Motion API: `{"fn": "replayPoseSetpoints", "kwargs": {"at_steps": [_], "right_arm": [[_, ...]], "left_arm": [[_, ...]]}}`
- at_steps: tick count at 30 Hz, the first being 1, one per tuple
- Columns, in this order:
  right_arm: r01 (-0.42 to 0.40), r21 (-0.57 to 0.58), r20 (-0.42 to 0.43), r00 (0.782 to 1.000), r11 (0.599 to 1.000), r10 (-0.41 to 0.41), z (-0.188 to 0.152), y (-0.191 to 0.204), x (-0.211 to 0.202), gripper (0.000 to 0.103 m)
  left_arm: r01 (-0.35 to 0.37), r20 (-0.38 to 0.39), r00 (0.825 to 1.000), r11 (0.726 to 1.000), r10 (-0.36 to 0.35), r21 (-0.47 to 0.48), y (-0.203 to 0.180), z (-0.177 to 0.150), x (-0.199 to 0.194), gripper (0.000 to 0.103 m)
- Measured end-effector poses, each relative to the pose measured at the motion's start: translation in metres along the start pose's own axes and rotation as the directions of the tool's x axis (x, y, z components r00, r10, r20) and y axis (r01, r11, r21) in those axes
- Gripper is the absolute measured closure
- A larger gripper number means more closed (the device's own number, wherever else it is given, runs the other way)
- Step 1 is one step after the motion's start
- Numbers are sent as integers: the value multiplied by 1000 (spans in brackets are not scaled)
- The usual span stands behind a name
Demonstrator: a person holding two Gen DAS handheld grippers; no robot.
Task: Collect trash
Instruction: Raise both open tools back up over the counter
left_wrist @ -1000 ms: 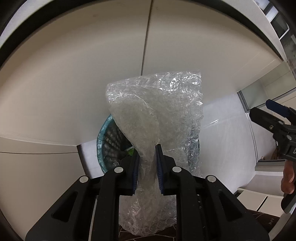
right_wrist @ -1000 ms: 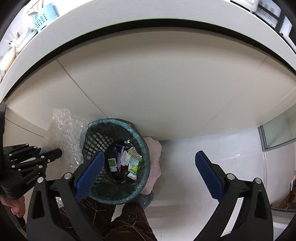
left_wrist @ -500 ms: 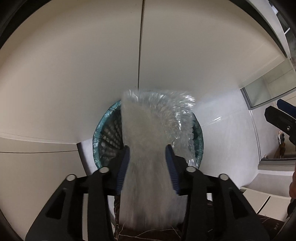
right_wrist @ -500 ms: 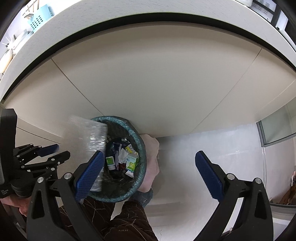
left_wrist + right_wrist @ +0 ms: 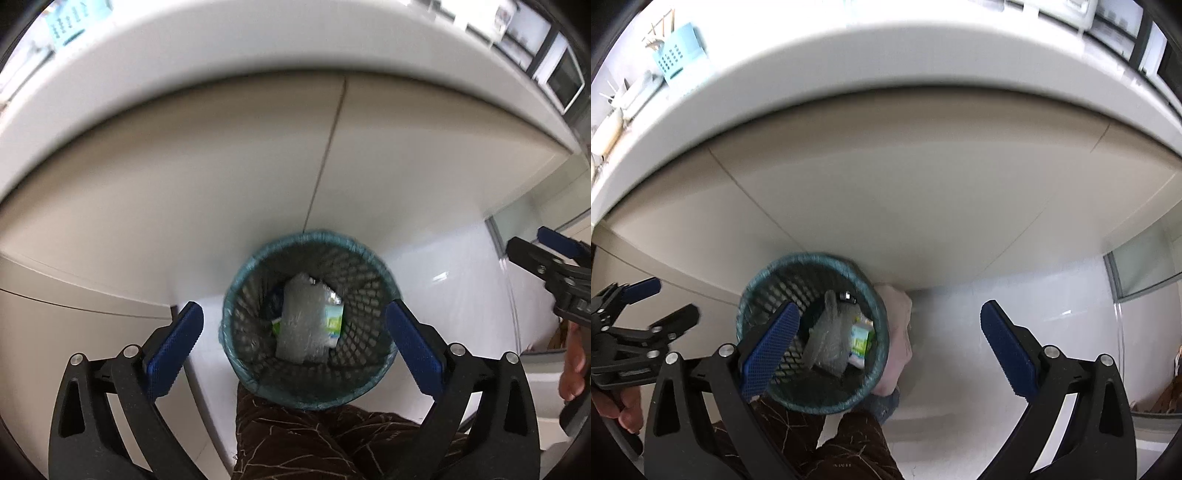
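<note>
White tiled floor [image 5: 461, 266] with a mesh bin standing on it

The teal-rimmed mesh bin [image 5: 306, 258] stands on the glossy floor against the beige cabinet front [image 5: 221, 184], ahead of and between the left fingers [image 5: 177, 339]; in the right view it sits beside the left-hand finger. Bubble wrap [image 5: 299, 325] and a green-white carton [image 5: 334, 323] lie inside it.

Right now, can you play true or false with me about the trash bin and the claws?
1. The bubble wrap lies inside the bin. True.
2. The left claw is squeezing the bubble wrap. False: it is wide open, having just opened, with nothing between its pads.
3. The right claw is open and empty. True.
4. The bin is tipped over on its side. False: it stands upright.
5. A green and white carton is in the bin. True.
</note>
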State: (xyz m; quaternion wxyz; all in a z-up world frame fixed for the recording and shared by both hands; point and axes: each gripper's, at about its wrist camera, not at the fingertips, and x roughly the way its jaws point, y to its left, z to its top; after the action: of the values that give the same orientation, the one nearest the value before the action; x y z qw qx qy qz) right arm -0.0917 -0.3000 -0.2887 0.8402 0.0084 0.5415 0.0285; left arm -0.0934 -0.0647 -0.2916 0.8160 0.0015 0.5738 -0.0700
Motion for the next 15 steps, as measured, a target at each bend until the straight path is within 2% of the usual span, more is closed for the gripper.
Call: {"fn": "replayPoseSetpoints", "kwargs": {"at_steps": [9, 11, 15], "right_arm": [[-11, -30, 94, 995, 999, 14, 46, 4, -71, 8], [13, -41, 101, 995, 999, -9, 57, 7, -84, 9], [28, -12, 105, 994, 1000, -26, 84, 7, -102, 8]], "left_arm": [[-11, 107, 994, 996, 20, -84, 6, 32, -90, 6], [-68, 103, 992, 994, 76, -80, 6, 43, -104, 6], [-63, 124, 989, 993, 75, -101, 7, 68, -128, 6]]}}
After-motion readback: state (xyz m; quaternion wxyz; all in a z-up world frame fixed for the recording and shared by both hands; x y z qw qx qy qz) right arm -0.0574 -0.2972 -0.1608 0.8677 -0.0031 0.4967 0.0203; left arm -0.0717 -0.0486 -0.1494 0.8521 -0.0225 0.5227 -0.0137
